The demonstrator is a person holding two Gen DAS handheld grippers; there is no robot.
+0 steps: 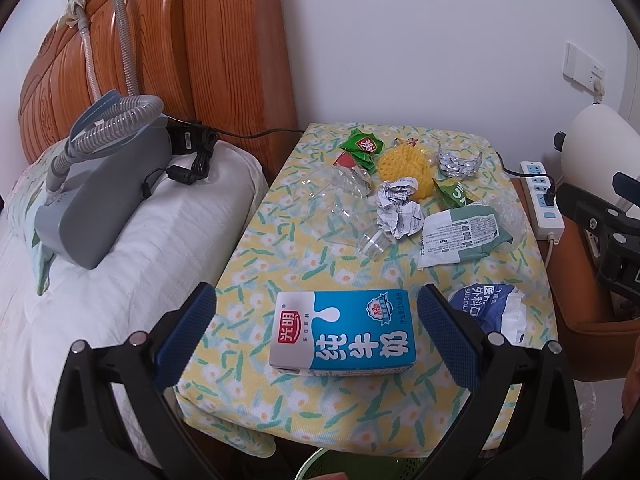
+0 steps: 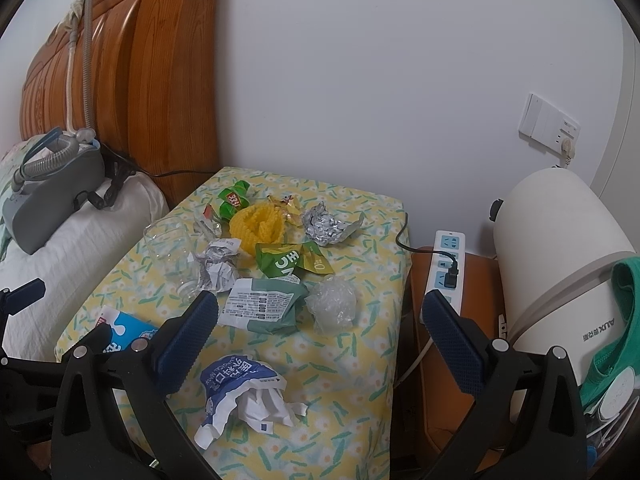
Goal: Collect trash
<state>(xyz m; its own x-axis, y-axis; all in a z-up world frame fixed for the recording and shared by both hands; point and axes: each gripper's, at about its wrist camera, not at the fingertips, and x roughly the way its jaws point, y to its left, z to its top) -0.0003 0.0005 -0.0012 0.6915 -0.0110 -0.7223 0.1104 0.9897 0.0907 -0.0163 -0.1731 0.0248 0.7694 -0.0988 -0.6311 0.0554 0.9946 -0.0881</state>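
Two grippers, both spread wide and holding nothing. Left gripper [image 1: 316,334] hangs over the near end of the floral-covered table [image 1: 256,240], its blue pads flanking but not touching a blue-and-white milk carton [image 1: 344,332] that lies flat there. A green mesh bin [image 1: 356,465] shows just below the table's near edge. Right gripper [image 2: 320,338] hovers above a crumpled blue-and-white mask wrapper [image 2: 236,390], at the near right of the table; no contact seen.

Mid-table: a teal-and-white food wrapper [image 2: 266,304], a wad of clear plastic film [image 2: 332,304] just beside it, a ball of printed paper [image 2: 214,266], and a crushed clear plastic bottle [image 2: 172,250] on its side, touching the paper ball.

Farther back: a green snack packet [image 2: 290,262], yellow foam netting [image 2: 260,228], crumpled foil [image 2: 324,226], a green-and-red wrapper [image 2: 234,200].

Beyond the table's right side, a white power strip [image 2: 444,260] with a black plug in it; a white appliance [image 2: 556,248] stands near it. To the left, a grey machine with ribbed hose [image 1: 100,184] rests on a white pillow [image 1: 160,232] against the wooden headboard [image 1: 180,48].
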